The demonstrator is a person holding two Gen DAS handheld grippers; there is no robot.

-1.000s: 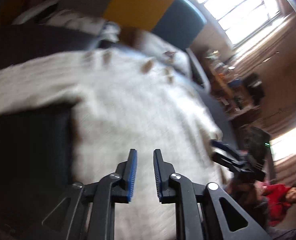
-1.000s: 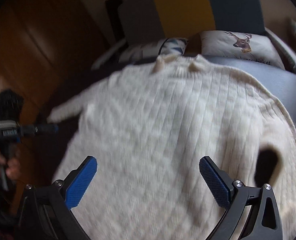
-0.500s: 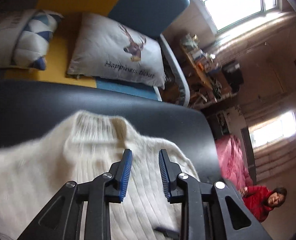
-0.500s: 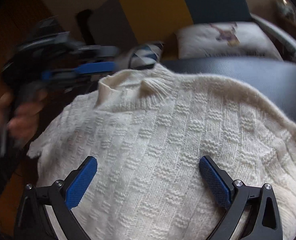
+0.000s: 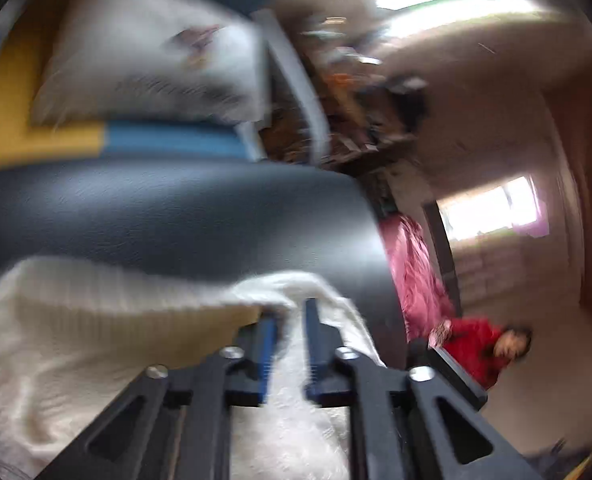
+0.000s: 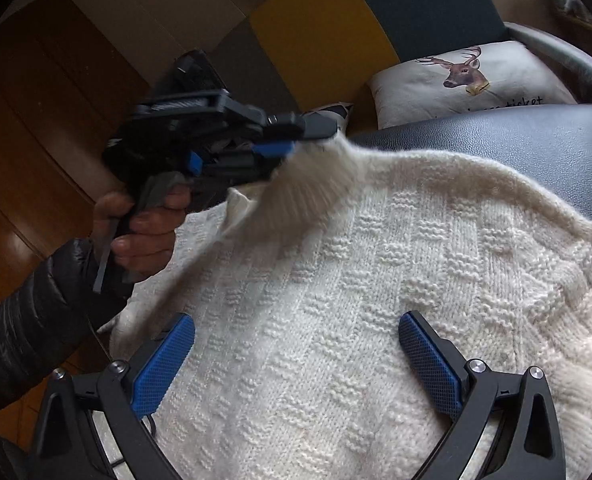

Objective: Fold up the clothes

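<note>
One cream chunky-knit sweater (image 6: 375, 300) spread flat on black leather-look cushion (image 6: 515, 140); neck end toward cushion's far edge, long axis running from there toward camera. Left gripper (image 6: 296, 142), held by hand (image 6: 144, 236) in one dark puffer sleeve (image 6: 24, 320), clenched on sweater's collar fold, lifting it off cushion. Right gripper (image 6: 296, 344) spread wide, released, just above sweater body. One deer-print pillow (image 6: 467, 80) beyond cushion.
</note>
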